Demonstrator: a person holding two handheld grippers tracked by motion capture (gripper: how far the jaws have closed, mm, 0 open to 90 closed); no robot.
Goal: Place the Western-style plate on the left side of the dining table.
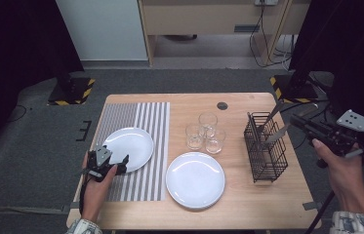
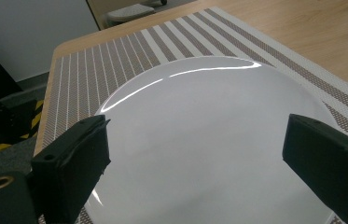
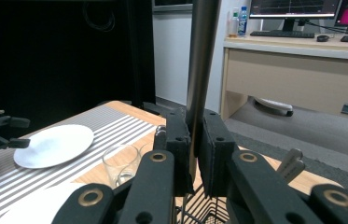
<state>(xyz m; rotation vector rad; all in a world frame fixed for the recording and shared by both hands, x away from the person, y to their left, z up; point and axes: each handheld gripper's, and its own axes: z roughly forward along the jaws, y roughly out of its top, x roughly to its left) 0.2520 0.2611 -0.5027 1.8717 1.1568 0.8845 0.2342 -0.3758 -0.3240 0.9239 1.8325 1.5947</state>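
High view: left gripper (image 1: 116, 165), jaws wide, straddles the mat plate's (image 1: 131, 145) near rim, likely to grab it. Right gripper (image 3: 191, 154) pinches a utensil (image 3: 202, 56) over the rack (image 1: 265, 148), likely for lifting.

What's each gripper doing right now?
Left gripper: open, jaws astride the round white plate.
Right gripper: shut on a long metal utensil handle.
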